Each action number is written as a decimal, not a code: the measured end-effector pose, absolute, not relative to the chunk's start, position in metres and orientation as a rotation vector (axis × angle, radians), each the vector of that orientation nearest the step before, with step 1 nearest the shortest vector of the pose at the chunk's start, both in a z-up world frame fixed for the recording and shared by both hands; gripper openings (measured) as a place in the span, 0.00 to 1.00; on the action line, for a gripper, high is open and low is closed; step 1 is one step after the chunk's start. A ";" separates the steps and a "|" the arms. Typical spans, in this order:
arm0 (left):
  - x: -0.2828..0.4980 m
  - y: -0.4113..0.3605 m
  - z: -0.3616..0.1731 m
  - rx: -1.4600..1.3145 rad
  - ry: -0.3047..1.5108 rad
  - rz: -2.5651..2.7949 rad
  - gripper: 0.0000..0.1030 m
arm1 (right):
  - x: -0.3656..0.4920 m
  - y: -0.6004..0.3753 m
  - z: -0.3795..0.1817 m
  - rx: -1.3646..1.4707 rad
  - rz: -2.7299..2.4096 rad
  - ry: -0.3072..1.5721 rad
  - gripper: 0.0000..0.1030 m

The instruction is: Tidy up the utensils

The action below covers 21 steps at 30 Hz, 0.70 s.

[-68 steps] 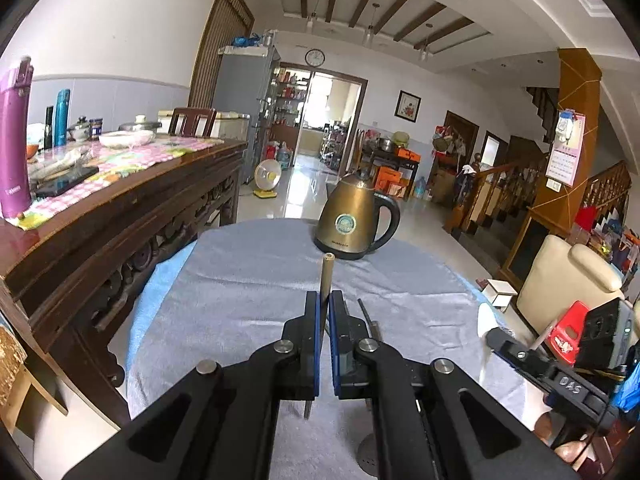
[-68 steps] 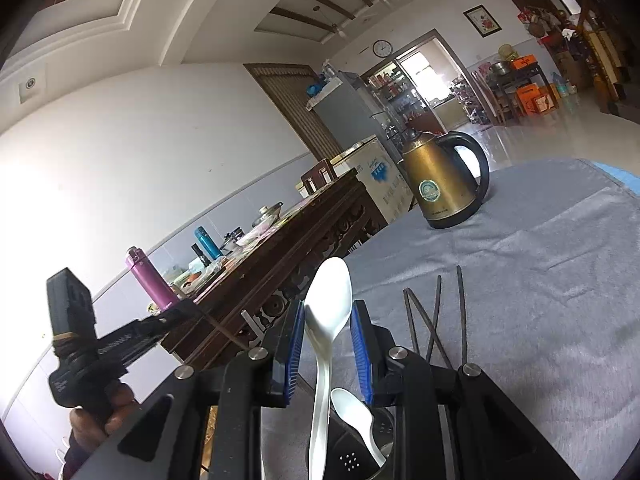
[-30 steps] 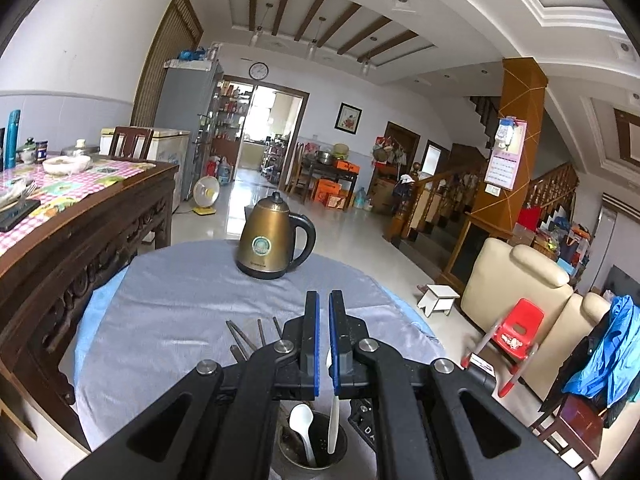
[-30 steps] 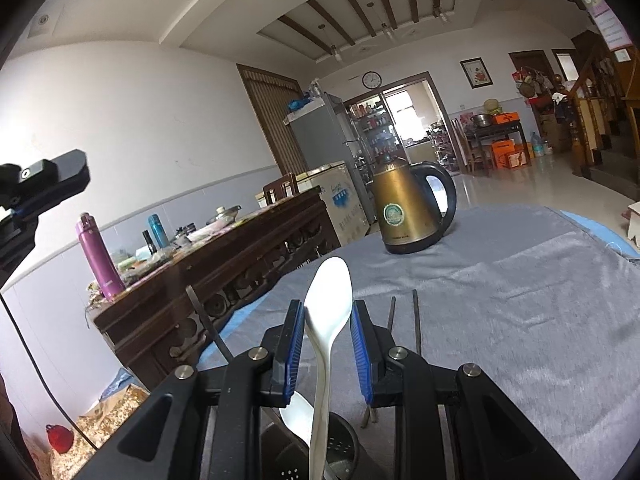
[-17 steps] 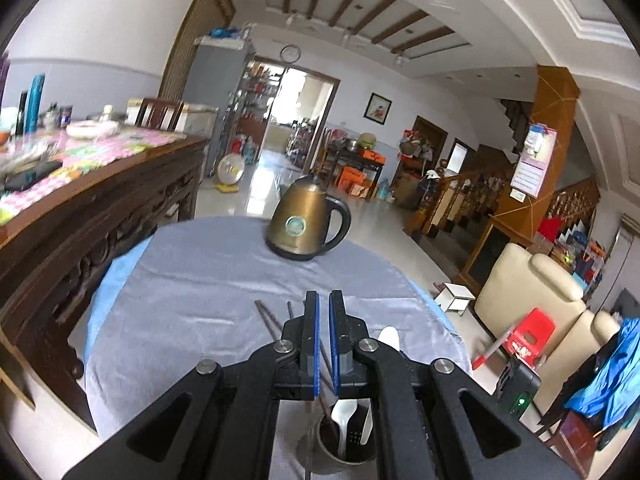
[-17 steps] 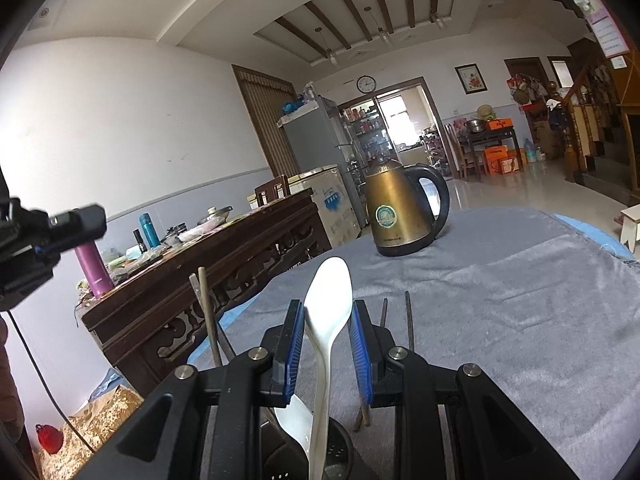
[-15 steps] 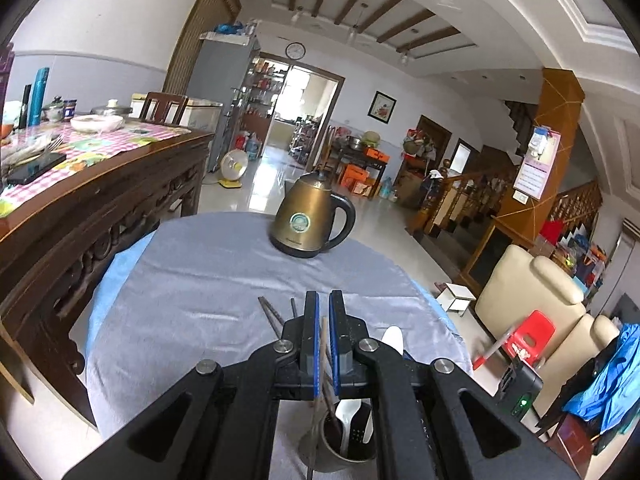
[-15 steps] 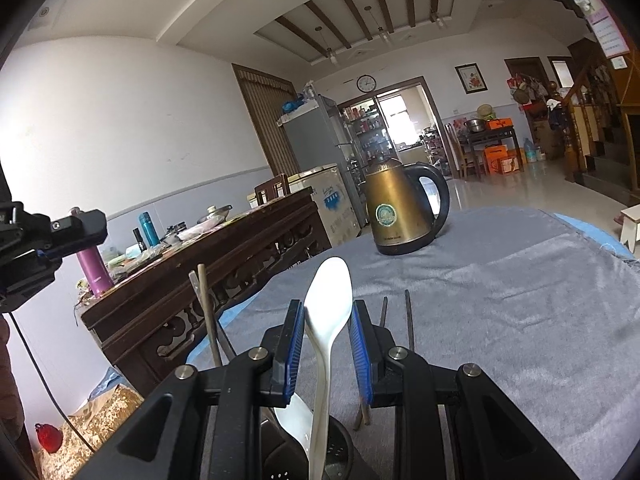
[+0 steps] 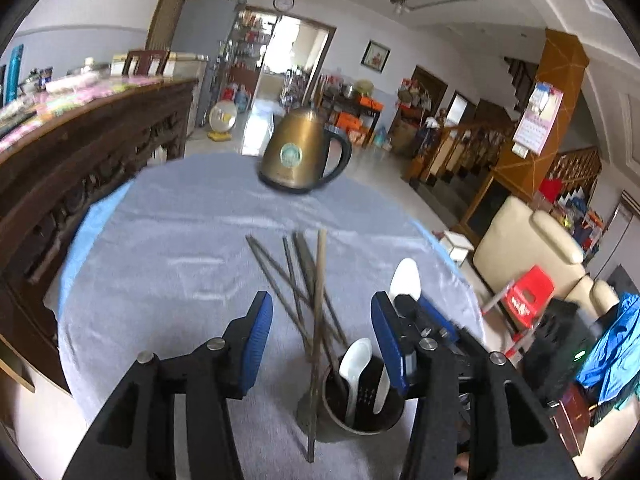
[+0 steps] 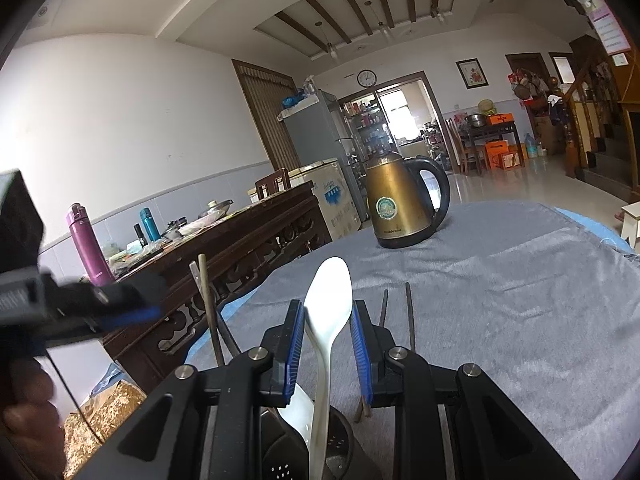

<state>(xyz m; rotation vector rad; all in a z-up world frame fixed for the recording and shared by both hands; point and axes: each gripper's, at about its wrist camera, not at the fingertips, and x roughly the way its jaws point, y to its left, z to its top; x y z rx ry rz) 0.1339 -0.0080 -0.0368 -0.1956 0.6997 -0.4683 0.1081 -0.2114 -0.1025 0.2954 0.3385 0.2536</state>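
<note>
A dark perforated utensil cup [image 9: 362,410] stands on the grey cloth near the front of the table. A white spoon [image 9: 354,364] and a tan chopstick [image 9: 319,300] stand in it. My left gripper [image 9: 322,340] is open above the cup, its jaws on either side of the chopstick without touching it. My right gripper [image 10: 326,344] is shut on a second white spoon [image 10: 326,320], held upright with its handle down in the cup [image 10: 336,452]. Several dark chopsticks [image 9: 294,276] lie crossed on the cloth beyond the cup.
A gold electric kettle [image 9: 298,154] stands at the far side of the round table [image 9: 160,240]. A dark wooden sideboard [image 9: 72,148] with bottles and dishes runs along the left. A cream armchair [image 9: 532,240] and red stool are to the right.
My left gripper has opened and let go of the tan chopstick, which now stands in the cup. The right gripper still holds its spoon in the same place.
</note>
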 end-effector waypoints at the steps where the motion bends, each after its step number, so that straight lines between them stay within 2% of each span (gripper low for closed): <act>1: 0.137 -0.009 -0.045 -0.194 0.726 -0.472 0.51 | 0.108 -0.212 -0.103 0.294 0.253 0.341 0.25; 7: 0.148 -0.007 -0.071 -0.203 0.806 -0.505 0.50 | 0.111 -0.215 -0.108 0.310 0.254 0.363 0.25; 10: 0.150 -0.008 -0.079 -0.201 0.830 -0.529 0.46 | 0.113 -0.214 -0.111 0.312 0.252 0.371 0.25; 15: 0.150 -0.013 -0.084 -0.187 0.845 -0.577 0.29 | 0.116 -0.213 -0.113 0.312 0.255 0.386 0.25; 21: 0.152 -0.015 -0.083 -0.183 0.844 -0.620 0.16 | 0.119 -0.212 -0.116 0.316 0.255 0.397 0.25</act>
